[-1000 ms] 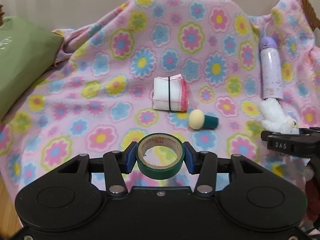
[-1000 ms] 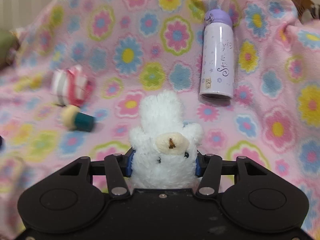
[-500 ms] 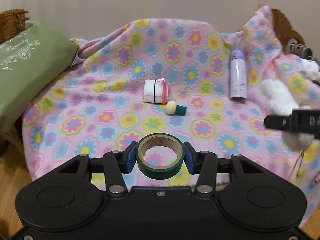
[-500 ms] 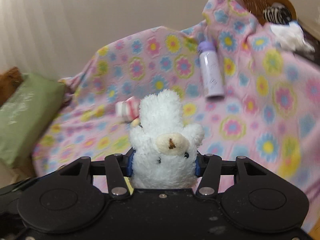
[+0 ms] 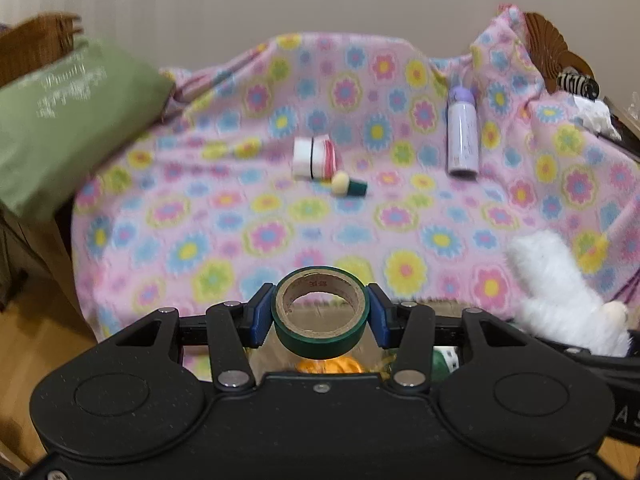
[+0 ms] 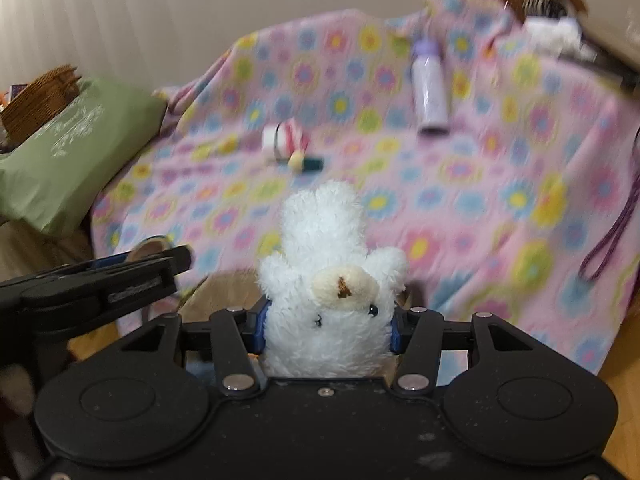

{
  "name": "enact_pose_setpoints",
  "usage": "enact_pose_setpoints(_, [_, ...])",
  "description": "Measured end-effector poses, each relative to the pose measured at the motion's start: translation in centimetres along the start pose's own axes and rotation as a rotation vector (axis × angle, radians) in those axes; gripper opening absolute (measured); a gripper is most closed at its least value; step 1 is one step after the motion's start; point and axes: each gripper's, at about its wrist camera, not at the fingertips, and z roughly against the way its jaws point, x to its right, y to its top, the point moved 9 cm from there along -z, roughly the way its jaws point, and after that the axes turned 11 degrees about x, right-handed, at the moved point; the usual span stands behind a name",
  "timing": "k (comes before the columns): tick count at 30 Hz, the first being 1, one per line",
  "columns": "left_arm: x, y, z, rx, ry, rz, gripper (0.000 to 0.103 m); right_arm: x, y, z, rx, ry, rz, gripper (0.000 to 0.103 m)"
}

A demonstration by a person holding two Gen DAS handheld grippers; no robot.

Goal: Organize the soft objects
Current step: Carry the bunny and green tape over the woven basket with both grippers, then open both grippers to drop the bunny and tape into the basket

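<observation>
My left gripper (image 5: 319, 320) is shut on a green tape roll (image 5: 320, 322), held in front of the flowered pink blanket (image 5: 248, 208). My right gripper (image 6: 326, 322) is shut on a white plush bear (image 6: 328, 280); the bear also shows at the right of the left wrist view (image 5: 560, 288). The left gripper shows from the side in the right wrist view (image 6: 96, 280). On the blanket lie a folded white-and-pink cloth (image 5: 314, 158) and a cream-tipped teal sponge applicator (image 5: 349, 185).
A purple bottle (image 5: 462, 136) lies on the blanket at the right. A green pillow (image 5: 60, 128) sits at the left by a wicker basket (image 5: 36, 44). Below the grippers is an open container with an orange thing (image 5: 328, 364) in it. Wooden floor (image 5: 44, 332) lies below.
Both grippers have pulled back from the blanket and down, still holding the tape roll and the bear. The blanket's front edge and the floor have come into view.
</observation>
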Motion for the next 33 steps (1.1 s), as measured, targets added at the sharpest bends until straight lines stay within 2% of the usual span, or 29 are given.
enact_pose_setpoints(4, [-0.3,-1.1,-0.8,-0.05,-0.005,0.029,0.047,0.4,-0.2,-0.3,-0.019,-0.026,-0.012,0.051])
enact_pose_setpoints(16, [0.1,-2.1,-0.7,-0.072,-0.001,0.01,0.048,0.0,-0.1,-0.6,-0.026,-0.02,0.02,0.052])
enact_pose_setpoints(19, [0.2,-2.0,-0.7,-0.064,0.005,0.0,0.056,-0.2,-0.1,-0.6,-0.027,-0.008,0.027,0.055])
enact_pose_setpoints(21, [0.1,-1.9,-0.6,-0.059,0.005,0.002,0.067,-0.3,-0.1,-0.6,-0.027,-0.003,0.03,0.055])
enact_pose_setpoints(24, [0.0,-1.9,-0.7,-0.057,0.016,-0.001,0.071,-0.2,-0.1,-0.6,-0.029,-0.004,0.028,0.056])
enact_pose_setpoints(26, [-0.1,-1.9,-0.7,-0.062,0.017,0.003,0.073,0.0,-0.1,-0.7,-0.033,-0.001,0.022,0.06])
enact_pose_setpoints(33, [-0.2,-1.9,-0.8,-0.068,0.023,0.008,0.075,-0.2,-0.1,-0.4,-0.021,0.001,0.028,0.061])
